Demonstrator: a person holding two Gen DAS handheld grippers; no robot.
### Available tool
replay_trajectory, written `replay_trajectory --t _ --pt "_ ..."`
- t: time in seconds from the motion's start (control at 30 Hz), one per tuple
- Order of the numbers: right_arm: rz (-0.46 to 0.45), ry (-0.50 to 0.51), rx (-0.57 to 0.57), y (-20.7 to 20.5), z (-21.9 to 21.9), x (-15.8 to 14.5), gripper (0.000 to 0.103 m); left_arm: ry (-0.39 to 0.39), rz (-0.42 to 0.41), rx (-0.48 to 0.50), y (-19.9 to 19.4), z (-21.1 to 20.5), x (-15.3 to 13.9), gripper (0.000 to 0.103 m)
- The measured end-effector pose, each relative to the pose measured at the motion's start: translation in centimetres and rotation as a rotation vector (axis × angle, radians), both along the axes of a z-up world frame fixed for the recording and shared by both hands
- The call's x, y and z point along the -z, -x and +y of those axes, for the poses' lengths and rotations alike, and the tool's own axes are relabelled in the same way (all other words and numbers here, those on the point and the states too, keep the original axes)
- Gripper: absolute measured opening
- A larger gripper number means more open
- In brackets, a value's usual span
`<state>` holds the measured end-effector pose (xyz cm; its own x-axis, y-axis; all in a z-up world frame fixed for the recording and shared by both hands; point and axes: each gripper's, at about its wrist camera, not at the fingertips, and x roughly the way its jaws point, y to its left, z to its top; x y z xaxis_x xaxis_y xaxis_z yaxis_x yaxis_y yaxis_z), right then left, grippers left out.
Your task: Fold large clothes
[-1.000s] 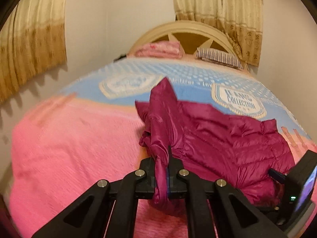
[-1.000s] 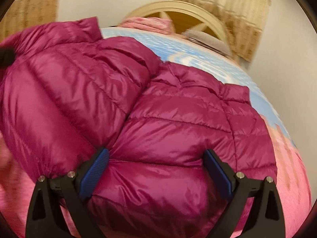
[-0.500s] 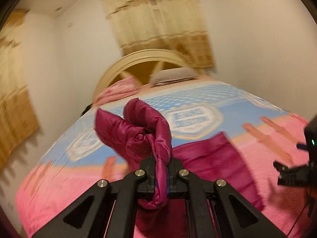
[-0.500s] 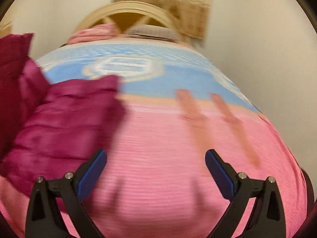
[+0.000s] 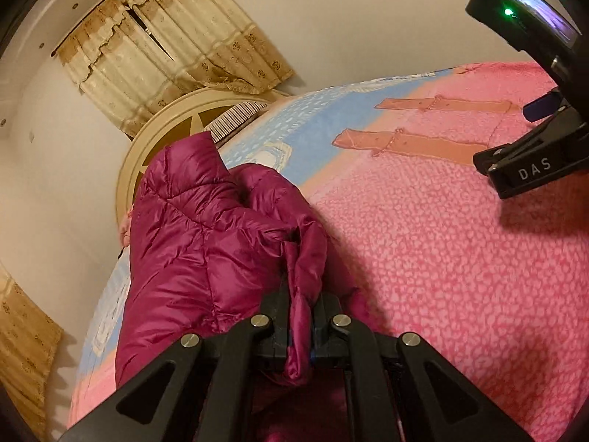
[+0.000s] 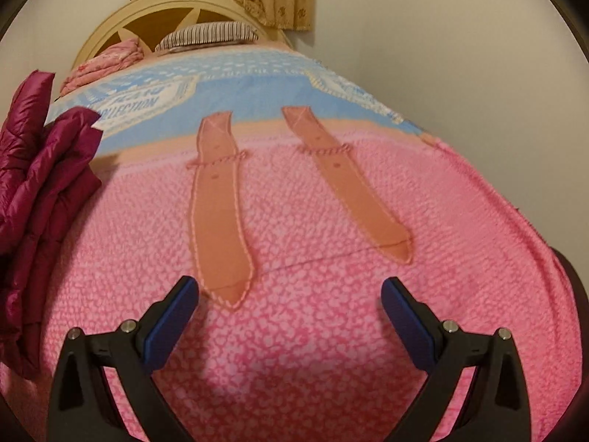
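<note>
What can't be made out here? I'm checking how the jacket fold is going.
- Jacket: its lower part is hidden behind the left gripper in the left wrist view; the right wrist view's left edge cuts it off.
- Blanket under the jacket: covered.
- Right gripper: only partly in the left wrist view.

Jacket [image 5: 206, 243] pinched in left gripper [image 5: 300, 326]: glossy quilted cloth, smooth w/ sheen. Blanket [image 6: 331, 331] under right gripper's [image 6: 291, 316] spread matt blue pads [image 6: 171, 326]: nubby, rough cloth w/ smooth flat straps [image 6: 221, 221] stitched on just ahead. Both grippers matt black plastic, shiny metal screws [image 6: 450, 325].
</note>
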<state>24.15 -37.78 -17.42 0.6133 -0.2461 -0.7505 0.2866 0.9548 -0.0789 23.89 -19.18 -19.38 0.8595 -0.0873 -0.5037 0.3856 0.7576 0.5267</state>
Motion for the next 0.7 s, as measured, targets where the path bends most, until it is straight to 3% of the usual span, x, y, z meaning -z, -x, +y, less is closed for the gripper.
replay_trajectory --t 0.2,0.27,0.33,0.4,0.47,0.57,0.7 --pt "0.009 -0.003 -0.006 -0.1 0.1 0.7 0.101 0.01 -0.019 0.011 1.4 -0.5 -2.4 0.017" --pt "0.008 -0.001 -0.006 -0.1 0.3 0.8 0.101 0.032 -0.024 0.042 2.7 -0.6 -3.6 0.031" --pt "0.007 0.002 -0.008 0.0 0.3 0.8 0.101 0.063 -0.042 0.066 4.5 0.0 -5.0 0.069" --pt "0.007 -0.001 -0.008 0.0 0.2 0.9 0.101 0.09 -0.077 0.081 6.1 1.2 -6.5 0.081" --pt "0.01 -0.007 -0.009 0.0 0.1 0.9 0.101 0.115 -0.092 0.072 6.8 3.3 -7.8 0.081" --pt "0.007 -0.032 -0.002 0.0 0.0 0.4 0.097 0.127 -0.095 -0.057 4.8 7.3 -8.6 0.082" --pt "-0.052 -0.051 -0.012 -0.3 1.5 -2.2 0.094 0.183 -0.033 -0.401 -2.1 15.5 -8.8 0.083"
